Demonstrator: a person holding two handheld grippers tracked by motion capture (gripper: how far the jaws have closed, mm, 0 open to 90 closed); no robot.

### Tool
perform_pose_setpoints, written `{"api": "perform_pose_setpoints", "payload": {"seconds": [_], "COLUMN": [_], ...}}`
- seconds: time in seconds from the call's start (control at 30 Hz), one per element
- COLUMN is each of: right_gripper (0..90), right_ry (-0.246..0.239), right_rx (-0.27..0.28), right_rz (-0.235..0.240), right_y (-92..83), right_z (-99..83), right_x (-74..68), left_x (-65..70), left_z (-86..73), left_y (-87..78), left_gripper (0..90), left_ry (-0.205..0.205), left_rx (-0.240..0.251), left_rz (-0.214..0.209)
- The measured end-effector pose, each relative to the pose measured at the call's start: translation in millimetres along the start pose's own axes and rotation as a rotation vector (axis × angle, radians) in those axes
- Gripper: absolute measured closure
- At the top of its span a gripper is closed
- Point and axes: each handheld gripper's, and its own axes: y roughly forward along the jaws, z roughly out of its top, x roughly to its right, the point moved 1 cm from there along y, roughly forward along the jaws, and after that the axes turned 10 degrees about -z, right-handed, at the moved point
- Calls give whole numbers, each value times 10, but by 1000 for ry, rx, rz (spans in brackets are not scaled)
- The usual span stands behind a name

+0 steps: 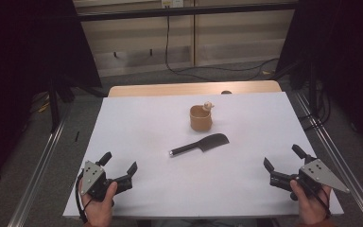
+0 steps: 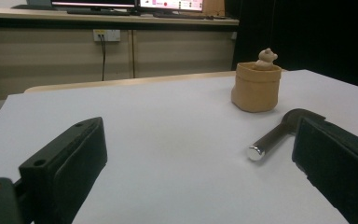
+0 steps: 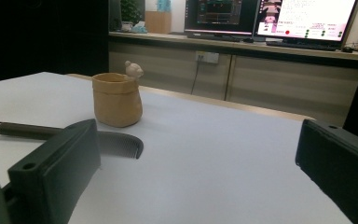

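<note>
A small tan cup (image 1: 201, 118) with a little figure (image 1: 208, 105) on its rim stands at the middle of the white table top (image 1: 142, 123). Just in front of it lies a black comb (image 1: 200, 144) with a dark handle and a shiny end cap. My left gripper (image 1: 119, 166) rests at the near left corner, open, jaws empty. My right gripper (image 1: 283, 159) rests at the near right corner, also open and empty. The left gripper view has the cup (image 2: 255, 86) and comb handle (image 2: 269, 139) ahead to the right. In the right gripper view the cup (image 3: 117, 100) and comb (image 3: 121, 143) sit ahead to the left.
The white sheet covers a wooden table (image 1: 170, 89) whose far edge shows beyond it. Metal rails (image 1: 42, 161) run along both sides on the floor. Cables (image 1: 208, 71) trail on the floor behind. Monitors (image 3: 270, 18) stand on a far counter.
</note>
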Motion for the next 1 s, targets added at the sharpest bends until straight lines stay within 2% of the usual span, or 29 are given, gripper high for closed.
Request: {"api": "perform_pose_setpoints", "payload": {"seconds": [0.17, 0.43, 1.0], "right_gripper": [0, 0, 0], "right_ry": [-1, 5, -6], "right_rx": [-2, -5, -6], "right_rz": [3, 14, 25], "right_y": [7, 32, 41], "right_z": [-6, -10, -10], "right_x": [0, -5, -35], "left_x": [-9, 3, 19], "left_z": [-5, -3, 22], "left_y": [15, 48, 20], "left_gripper": [30, 26, 23], "left_ry": [-4, 3, 16], "left_rx": [-24, -23, -13], "left_rz": [-8, -29, -43]}}
